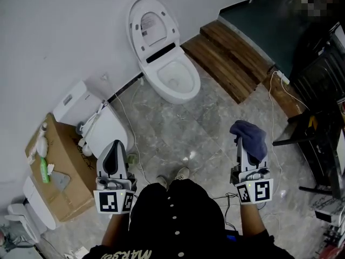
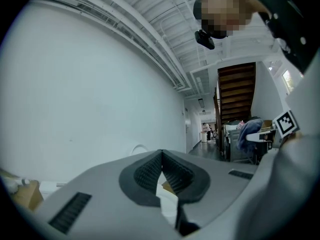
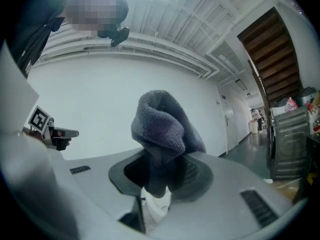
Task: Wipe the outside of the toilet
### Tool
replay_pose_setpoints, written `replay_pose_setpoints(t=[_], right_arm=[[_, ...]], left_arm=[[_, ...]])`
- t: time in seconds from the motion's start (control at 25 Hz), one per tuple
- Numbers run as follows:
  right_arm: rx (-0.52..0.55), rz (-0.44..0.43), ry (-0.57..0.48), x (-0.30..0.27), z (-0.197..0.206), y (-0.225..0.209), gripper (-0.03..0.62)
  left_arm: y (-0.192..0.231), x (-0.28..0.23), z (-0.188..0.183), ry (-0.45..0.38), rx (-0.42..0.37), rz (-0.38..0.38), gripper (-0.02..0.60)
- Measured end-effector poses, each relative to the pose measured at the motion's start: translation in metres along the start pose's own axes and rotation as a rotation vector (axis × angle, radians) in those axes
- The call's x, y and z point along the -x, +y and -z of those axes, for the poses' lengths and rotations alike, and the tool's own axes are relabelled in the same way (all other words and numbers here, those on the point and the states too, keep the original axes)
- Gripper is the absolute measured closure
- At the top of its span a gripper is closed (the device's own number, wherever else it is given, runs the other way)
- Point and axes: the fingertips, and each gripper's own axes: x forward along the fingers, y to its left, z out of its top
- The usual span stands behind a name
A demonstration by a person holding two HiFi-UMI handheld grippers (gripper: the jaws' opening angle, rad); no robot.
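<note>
Nearest the lens: dark buttoned top, worn by the person carrying the rig. Shoe tips show just beyond it, between the two claws.

Left claw: clenched, pads meeting at the tips, nothing between them. Idle, as I read it. White toilet parts lie just ahead of it and a cardboard box just to its left.

Right claw: grasping a blue-grey cloth by one pinched fold. Most of the cloth flops loose above the jaws.

Toilet: well ahead of both claws, between their lines, against the wall, lid and seat raised. No contact. I judge wiping not yet begun.

White cable: trails on the floor ahead and right of the right claw, beside the wooden step.

Hazards, my judgement:
- The thin grip could let the cloth drag free once pressed on porcelain, leaving bare jaw tips to scrape the glaze.
- The loose bulk could dip into the open bowl and soil the outside pass.
- Stepping forward risks snagging the cable.
</note>
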Motion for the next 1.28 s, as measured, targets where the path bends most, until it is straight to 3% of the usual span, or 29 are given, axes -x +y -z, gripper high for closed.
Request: replay_pose_setpoints(t=[0.56,0.76,1.04,1.28], right_arm=[[0.036,-0.109,-0.033,-0.07,0.009,0.013,0.499],[0.042,-0.092,-0.052,-0.103,0.013,0.025,0.499],[0.03,-0.059,-0.023,-0.141,0.036,0.027,0.499],[0.042,-0.049,0.0,-0.168,0.085,0.017,0.499]], left_arm=[[0.011,-0.037,0.012,0.007,-0.014,0.0,0.571],[0.03,-0.062,0.031,0.078,-0.011,0.022,0.571],[0.047,-0.107,0.035,0.038,-0.027,0.058,0.571],[0.064,-0.139,0.063,0.026,-0.02,0.079,0.571]])
